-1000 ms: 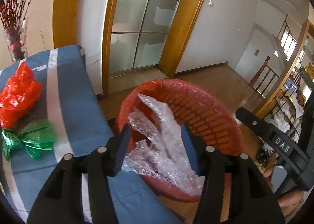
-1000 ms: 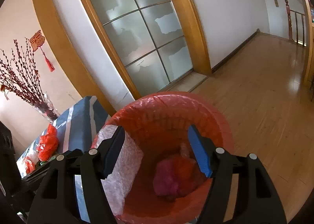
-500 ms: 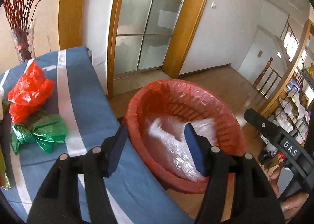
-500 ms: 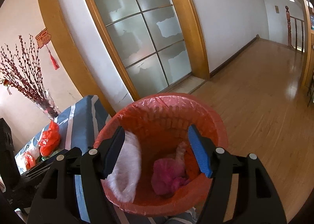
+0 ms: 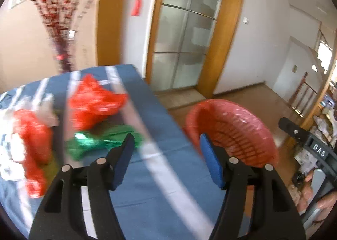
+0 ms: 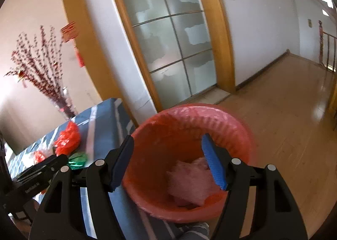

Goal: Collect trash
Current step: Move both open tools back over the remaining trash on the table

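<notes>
Basket (image 5: 231,126) right of left gripper (image 5: 166,151)

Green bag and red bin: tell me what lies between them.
Only bare blue striped tablecloth and the table's edge separate the green bag from the red bin. The left wrist view shows this, though blurred.

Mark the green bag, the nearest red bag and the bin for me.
green bag (image 5: 101,142), left wrist view, on its crumpled middle.
red bag (image 5: 94,103), left wrist view, on its bunched middle.
red bin (image 6: 189,110), right wrist view, on its far rim.
</notes>
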A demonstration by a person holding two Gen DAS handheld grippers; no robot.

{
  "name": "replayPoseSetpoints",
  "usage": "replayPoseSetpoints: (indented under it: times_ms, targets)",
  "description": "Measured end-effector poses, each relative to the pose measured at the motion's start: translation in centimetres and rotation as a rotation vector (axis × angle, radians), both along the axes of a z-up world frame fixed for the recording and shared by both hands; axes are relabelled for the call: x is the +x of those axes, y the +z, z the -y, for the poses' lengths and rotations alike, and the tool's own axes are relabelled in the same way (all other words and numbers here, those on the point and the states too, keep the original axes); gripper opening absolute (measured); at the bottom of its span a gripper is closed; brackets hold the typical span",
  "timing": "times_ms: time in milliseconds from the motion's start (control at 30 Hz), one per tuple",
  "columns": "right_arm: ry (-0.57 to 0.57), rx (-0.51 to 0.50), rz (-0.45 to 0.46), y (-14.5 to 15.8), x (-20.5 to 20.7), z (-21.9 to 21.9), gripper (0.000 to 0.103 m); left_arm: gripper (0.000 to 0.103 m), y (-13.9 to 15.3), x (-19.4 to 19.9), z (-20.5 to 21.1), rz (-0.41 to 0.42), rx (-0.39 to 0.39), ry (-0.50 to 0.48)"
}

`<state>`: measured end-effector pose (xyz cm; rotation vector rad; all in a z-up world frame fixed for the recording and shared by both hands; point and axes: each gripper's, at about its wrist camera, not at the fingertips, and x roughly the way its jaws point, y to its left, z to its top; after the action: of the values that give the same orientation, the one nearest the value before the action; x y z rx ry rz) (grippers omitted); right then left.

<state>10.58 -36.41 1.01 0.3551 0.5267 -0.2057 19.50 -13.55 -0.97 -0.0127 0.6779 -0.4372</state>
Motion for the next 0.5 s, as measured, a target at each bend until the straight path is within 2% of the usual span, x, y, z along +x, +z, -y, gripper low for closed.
replayPoseSetpoints:
  times_ms: [200, 500]
  targets:
    - [0.086, -0.006, -0.012, -0.3, 1.1, -3.6, 0.067, 0.065, 0.2, -0.1, -7.5, 0.018, 0.034, 0.156]
    - [0.214, -0.025, -0.046, -1.1, 2.7, -9.3, 0.067, 0.065, -1.0, 0.6, -20.1, -0.001, 0.083, 0.461]
